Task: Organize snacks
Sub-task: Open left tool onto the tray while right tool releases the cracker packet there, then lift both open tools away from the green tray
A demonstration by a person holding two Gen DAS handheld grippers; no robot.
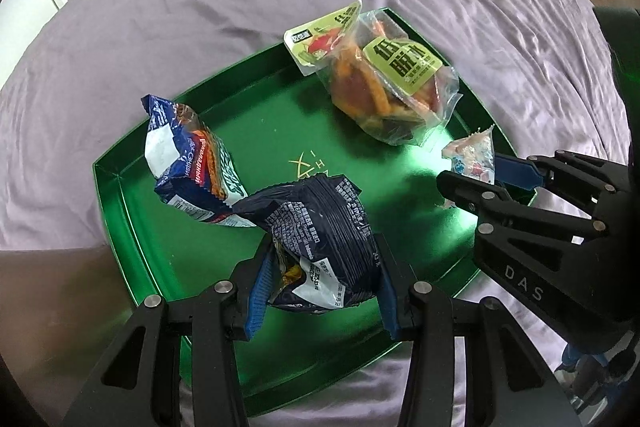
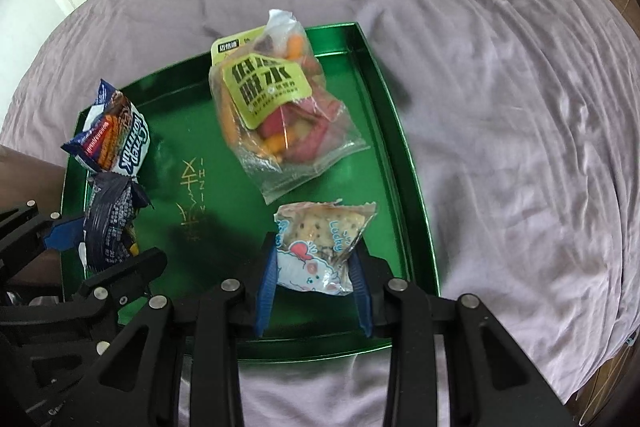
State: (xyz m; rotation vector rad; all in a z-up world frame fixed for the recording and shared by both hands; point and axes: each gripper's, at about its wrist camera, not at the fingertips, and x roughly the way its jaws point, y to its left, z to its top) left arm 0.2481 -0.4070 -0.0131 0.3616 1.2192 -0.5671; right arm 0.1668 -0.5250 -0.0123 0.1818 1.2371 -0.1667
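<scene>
A shiny green rectangular tray (image 2: pixel 404 155) lies on a wrinkled lilac bedsheet (image 2: pixel 500 107) and holds four snack packets. At lower centre of the left wrist view, the left gripper (image 1: pixel 320 291) has its blue-padded fingers pressed against both sides of a crumpled dark navy foil snack bag (image 1: pixel 320 231); the bag's lower end is hidden between the pads. In the right wrist view, low in the middle, the right gripper (image 2: pixel 314 287) clamps a small clear cracker packet with a cartoon print (image 2: pixel 320 247) over the tray's near right corner. A blue-and-white foil packet with orange print (image 2: pixel 112 139) leans at the tray's left edge, touching the navy bag. A clear bag of orange and red dried pieces with a yellow-green label (image 1: pixel 384 79) sits toward the far corner, slightly blurred. The gold lettering on the tray floor is too faint to read.
</scene>
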